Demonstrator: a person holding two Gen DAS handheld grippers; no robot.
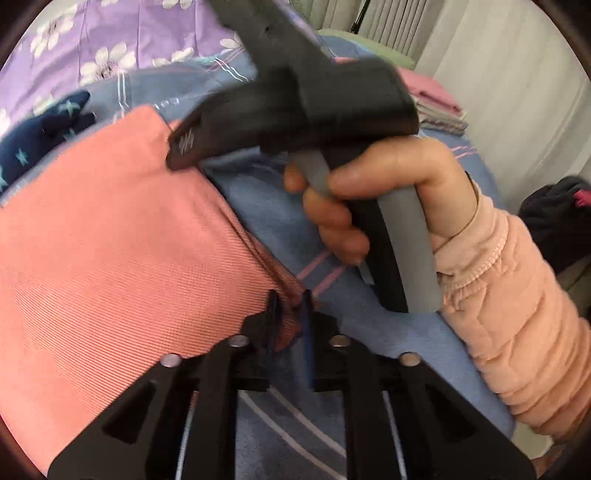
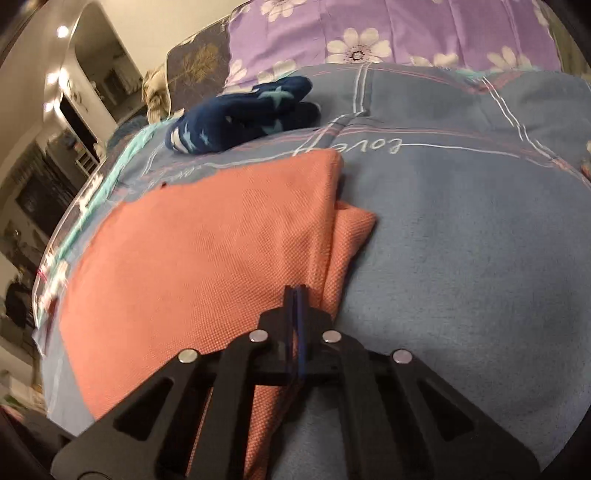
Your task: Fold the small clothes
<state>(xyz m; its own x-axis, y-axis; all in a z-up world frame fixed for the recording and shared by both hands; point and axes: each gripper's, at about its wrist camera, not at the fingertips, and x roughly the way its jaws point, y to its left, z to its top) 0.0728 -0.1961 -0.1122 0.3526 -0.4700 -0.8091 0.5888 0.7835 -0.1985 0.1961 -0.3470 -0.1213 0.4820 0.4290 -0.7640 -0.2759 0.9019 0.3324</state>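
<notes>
A salmon-pink cloth (image 1: 110, 240) lies folded over on the blue bedsheet (image 1: 280, 210). My left gripper (image 1: 290, 306) is shut on the near right edge of the pink cloth. In the right wrist view the pink cloth (image 2: 207, 243) shows layered edges on its right side, and my right gripper (image 2: 295, 295) is shut on its near edge. The right gripper's body (image 1: 295, 107), held by a hand in a pink sleeve, crosses the left wrist view above the cloth's far corner.
A navy garment with pale stars (image 2: 240, 118) lies beyond the pink cloth, also in the left wrist view (image 1: 40, 136). A purple floral quilt (image 2: 388, 33) lies behind. Folded pink and grey clothes (image 1: 436, 103) are stacked at the far right. The bed edge runs along the left (image 2: 74, 229).
</notes>
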